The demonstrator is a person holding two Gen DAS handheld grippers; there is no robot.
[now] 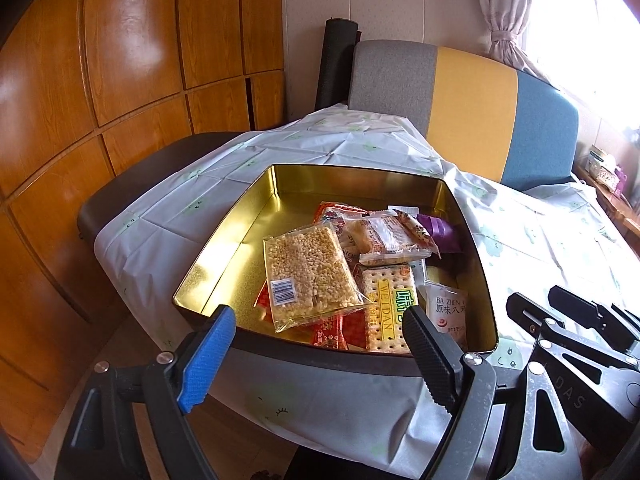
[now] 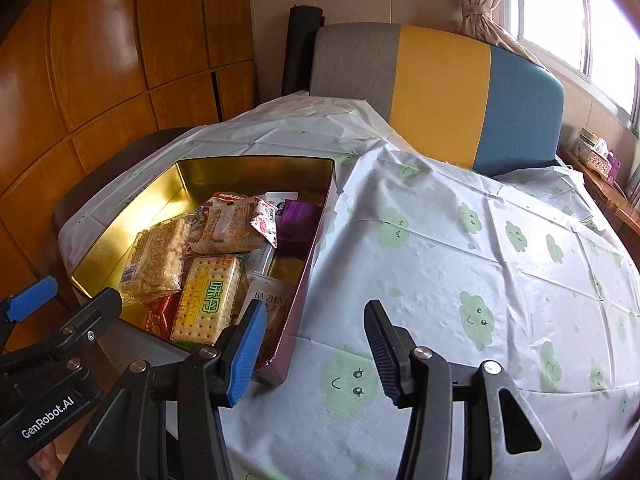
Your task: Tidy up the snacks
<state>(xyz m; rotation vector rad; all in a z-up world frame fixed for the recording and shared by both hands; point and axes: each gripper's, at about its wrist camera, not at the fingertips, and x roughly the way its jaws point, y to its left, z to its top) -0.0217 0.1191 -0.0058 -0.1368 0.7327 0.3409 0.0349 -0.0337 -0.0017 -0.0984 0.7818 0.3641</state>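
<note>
A gold-lined tin box sits on the table and holds several snack packs. A clear puffed-rice bar pack lies on top at the left, a yellow Weidan cracker pack beside it, a purple pack at the back. My left gripper hangs open before the box's near rim, nothing between its fingers. My right gripper stands open over the cloth just right of the box, empty.
A white tablecloth with green cloud faces covers the table. A grey, yellow and blue chair back stands behind it. Wooden cabinet doors fill the left. A window and curtain are at the far right, with a cluttered shelf below.
</note>
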